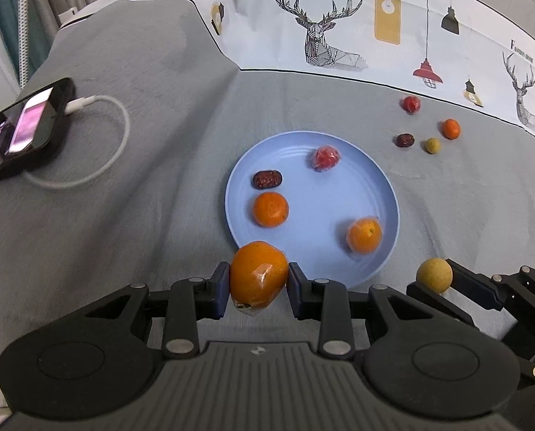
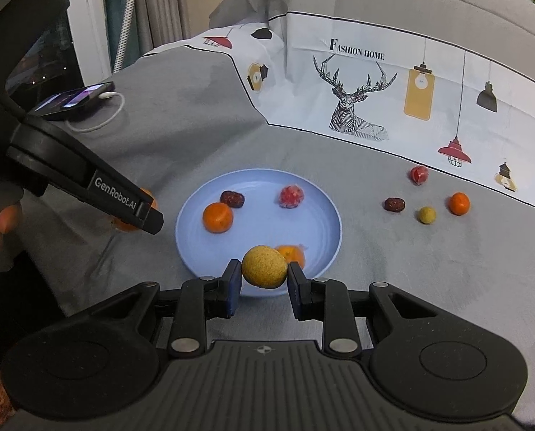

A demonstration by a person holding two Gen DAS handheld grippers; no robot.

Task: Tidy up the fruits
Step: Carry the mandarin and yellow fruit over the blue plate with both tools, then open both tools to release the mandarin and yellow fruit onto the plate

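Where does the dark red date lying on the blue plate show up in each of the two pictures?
Left wrist view: the date lies at the plate's upper left, just above a bare orange.
Right wrist view: the date lies at the plate's upper left, up and right of that orange.
Shared landmark: the blue plate, with a wrapped red fruit at its far side.

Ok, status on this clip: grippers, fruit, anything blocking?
Left gripper shut on wrapped orange. Right gripper shut on yellow-green ball fruit. Both at near rim of blue plate. Nothing blocking.
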